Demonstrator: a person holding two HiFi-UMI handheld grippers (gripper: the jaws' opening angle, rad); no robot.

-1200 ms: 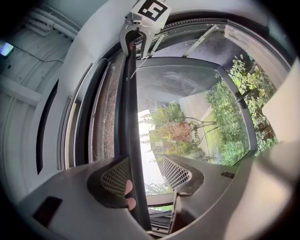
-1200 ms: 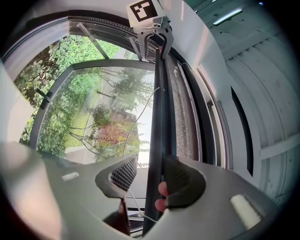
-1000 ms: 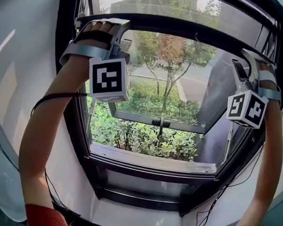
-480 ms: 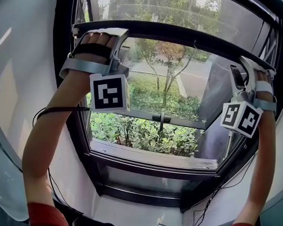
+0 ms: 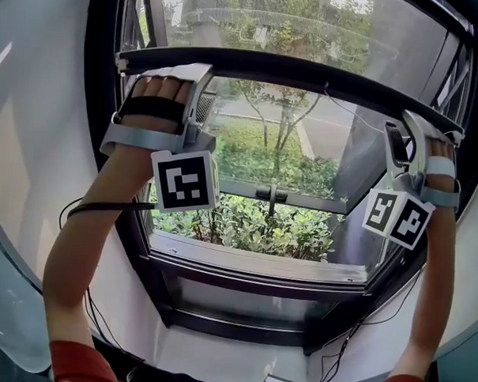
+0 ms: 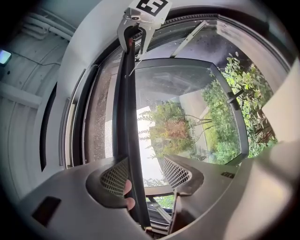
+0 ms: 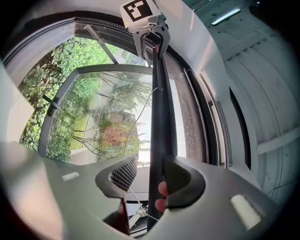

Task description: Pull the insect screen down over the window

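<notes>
Overhead, left claw (image 6: 145,163) and right claw (image 7: 150,165) loosely straddle one screen bar (image 5: 297,64).

Your pull bar (image 5: 297,67): black, smooth, satin sheen, looks like painted metal. Screen mesh (image 6: 101,117): fine dark weave, matt, grainy. Your left gripper (image 6: 146,173) and right gripper (image 7: 151,177): grey matt plastic shells, pads perforated like grille. Marker cube (image 5: 185,181): matt white faces, black print. Hand strap (image 5: 152,108): black cloth. Window frame (image 5: 251,287): dark, semi-gloss. Glass pane (image 6: 187,93): clear, glossy.
</notes>
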